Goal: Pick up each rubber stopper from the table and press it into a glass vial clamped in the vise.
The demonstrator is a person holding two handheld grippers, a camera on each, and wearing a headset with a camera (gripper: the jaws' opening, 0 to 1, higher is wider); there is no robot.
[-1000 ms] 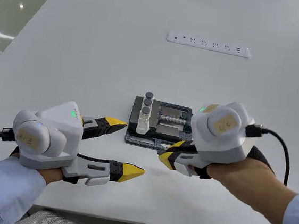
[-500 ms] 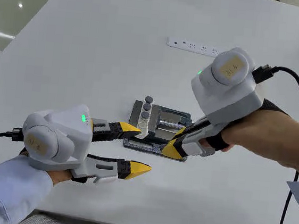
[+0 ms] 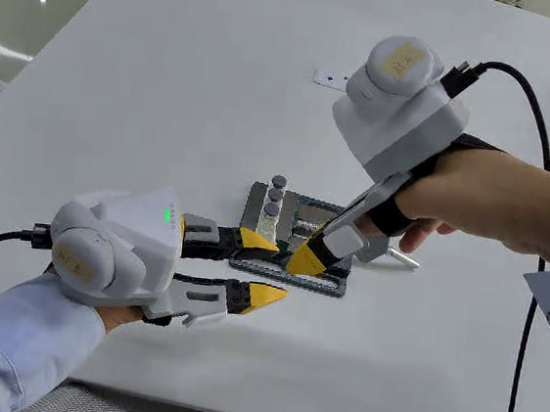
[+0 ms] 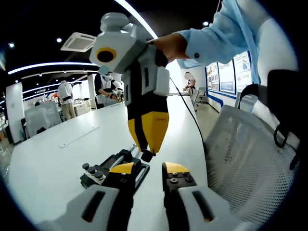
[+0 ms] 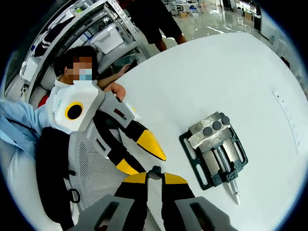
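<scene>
The left tongs (image 3: 260, 268) are low on the left, just above the white counter (image 3: 170, 77). They are open wide and there is nothing between them. Their yellow tips point at the vise (image 3: 298, 218), which sits flat on the counter. Three glass vials (image 3: 267, 227) stand in a row in the vise. Each one has a grey stopper (image 3: 275, 194) on top. The right tongs (image 3: 307, 260) tip down from the right, close to the front of the vise. They are pinched narrow on one small dark rubber stopper (image 5: 154, 173), held right at their tips. A white power strip (image 3: 326, 78) lies far back on the counter.
</scene>
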